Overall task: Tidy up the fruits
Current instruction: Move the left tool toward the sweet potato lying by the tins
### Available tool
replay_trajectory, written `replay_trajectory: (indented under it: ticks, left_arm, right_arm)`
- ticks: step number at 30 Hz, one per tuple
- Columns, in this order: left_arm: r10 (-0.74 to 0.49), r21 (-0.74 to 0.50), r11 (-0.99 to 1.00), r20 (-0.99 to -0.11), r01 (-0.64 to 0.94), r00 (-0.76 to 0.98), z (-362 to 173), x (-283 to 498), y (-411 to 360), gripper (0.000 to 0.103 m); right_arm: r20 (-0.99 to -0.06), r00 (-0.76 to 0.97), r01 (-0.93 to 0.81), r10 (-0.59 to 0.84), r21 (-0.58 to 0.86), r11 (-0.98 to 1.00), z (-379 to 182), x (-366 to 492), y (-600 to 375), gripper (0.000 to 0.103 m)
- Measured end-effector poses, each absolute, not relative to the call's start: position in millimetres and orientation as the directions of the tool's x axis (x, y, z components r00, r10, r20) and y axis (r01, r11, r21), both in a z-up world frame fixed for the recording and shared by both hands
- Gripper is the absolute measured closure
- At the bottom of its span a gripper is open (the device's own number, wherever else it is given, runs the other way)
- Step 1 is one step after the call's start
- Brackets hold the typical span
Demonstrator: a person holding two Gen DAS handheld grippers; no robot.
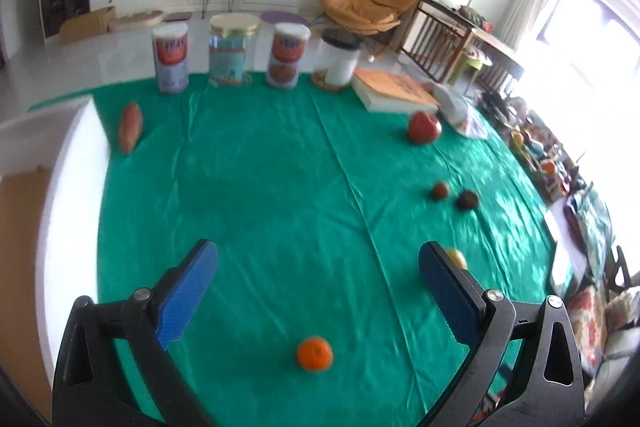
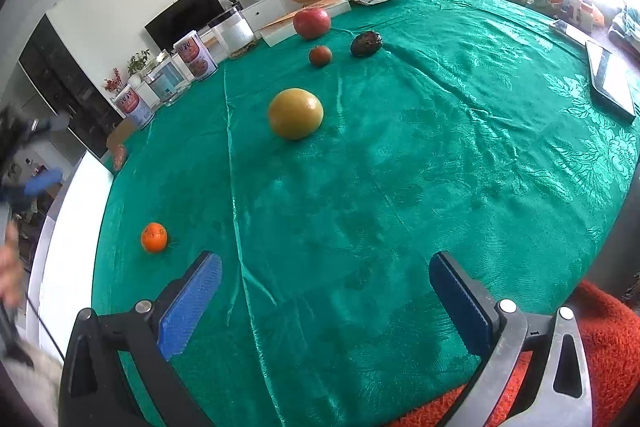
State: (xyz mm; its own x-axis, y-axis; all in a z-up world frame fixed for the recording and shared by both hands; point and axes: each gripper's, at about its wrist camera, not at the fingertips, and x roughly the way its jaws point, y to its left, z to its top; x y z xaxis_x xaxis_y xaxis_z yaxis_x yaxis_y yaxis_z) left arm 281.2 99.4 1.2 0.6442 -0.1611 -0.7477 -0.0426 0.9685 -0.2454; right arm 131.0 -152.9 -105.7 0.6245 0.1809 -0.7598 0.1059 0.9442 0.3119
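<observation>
Fruits lie scattered on a green tablecloth [image 1: 280, 187]. A small orange [image 1: 314, 353] lies between and just in front of my left gripper [image 1: 318, 259], which is open and empty above the cloth. A red apple [image 1: 424, 127], a small reddish fruit [image 1: 440, 191] and a dark avocado [image 1: 467, 200] lie at the right. A sweet potato [image 1: 130, 126] lies at the far left. My right gripper [image 2: 326, 267] is open and empty; ahead of it lie a yellow grapefruit [image 2: 295, 113], the orange [image 2: 154, 237], the reddish fruit [image 2: 320, 55], the avocado [image 2: 365, 43] and the apple [image 2: 312, 23].
Several tins and jars [image 1: 234, 53] stand along the table's far edge beside a thick book [image 1: 394, 91] and a plastic bag [image 1: 460, 111]. A tablet [image 2: 610, 83] lies at the right edge. The left gripper also shows in the right wrist view [image 2: 42, 183]. A red cloth [image 2: 600, 339] lies near the front.
</observation>
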Motion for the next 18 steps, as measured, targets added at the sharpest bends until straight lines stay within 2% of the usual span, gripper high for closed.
replay_trajectory:
  ticks: [5, 11, 14, 18]
  left_arm:
    - [-0.129, -0.233, 0.965, -0.824, -0.122, 0.552, -21.8, 398.6, 170.4, 0.003]
    - [-0.037, -0.206, 0.934, -0.868, -0.292, 0.496, -64.3, 456.4, 257.0, 0.004]
    - [-0.014, -0.191, 0.926, -0.88, -0.325, 0.475, -80.2, 473.7, 277.4, 0.004]
    - [0.082, -0.048, 0.956, -0.904, -0.29, 0.419, -102.0, 492.8, 272.3, 0.014]
  right_arm:
    - [-0.75, 0.623, 0.102, 0.222, 0.36, 0.928, -107.6, 132.1, -159.5, 0.0]
    - [-0.773, 0.554, 0.129, 0.311, 0.448, 0.885, -124.8, 148.2, -167.7, 0.0]
    - [-0.774, 0.539, 0.12, 0.332, 0.461, 0.879, -128.4, 152.6, -165.5, 0.0]
    - [-0.768, 0.536, 0.117, 0.35, 0.478, 0.87, -130.8, 157.8, -164.6, 0.0]
